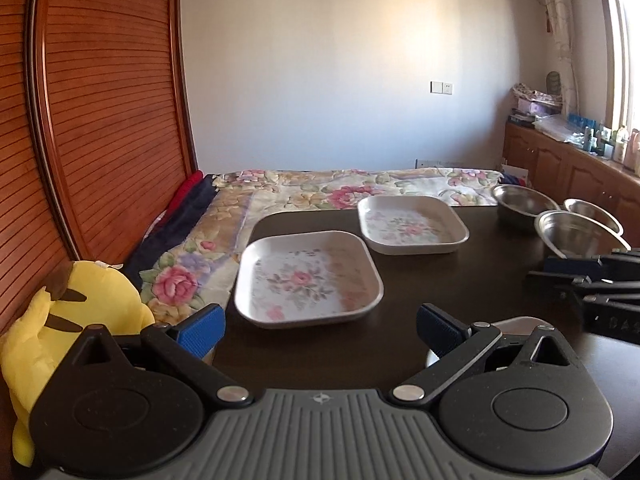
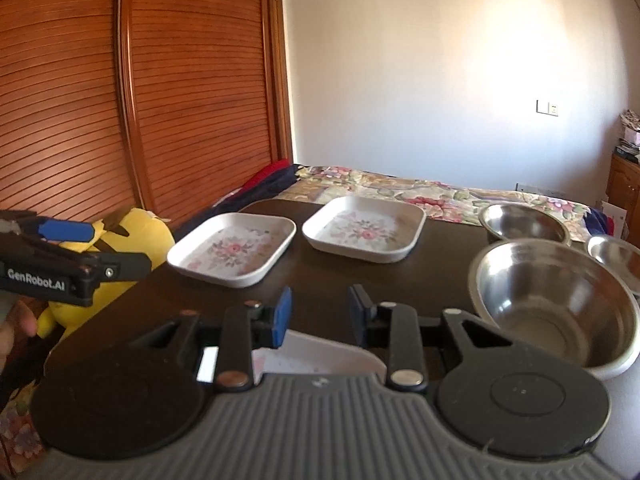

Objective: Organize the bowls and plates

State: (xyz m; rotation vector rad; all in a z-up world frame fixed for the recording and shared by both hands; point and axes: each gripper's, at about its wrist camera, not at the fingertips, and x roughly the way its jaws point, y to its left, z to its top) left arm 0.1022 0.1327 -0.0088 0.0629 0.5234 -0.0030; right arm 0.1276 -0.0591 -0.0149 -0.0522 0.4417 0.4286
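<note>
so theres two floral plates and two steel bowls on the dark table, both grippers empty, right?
Not quite: there are three steel bowls, not two. The right wrist view shows a near bowl, a far bowl and a third at the right edge. The two plates and the rest stand.

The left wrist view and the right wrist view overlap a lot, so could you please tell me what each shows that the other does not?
Only the left wrist view shows the window and the cluttered wooden counter. Only the right wrist view shows a hand beside the left gripper. Both share the two floral plates, three steel bowls, the yellow plush toy and the dark table.
</note>
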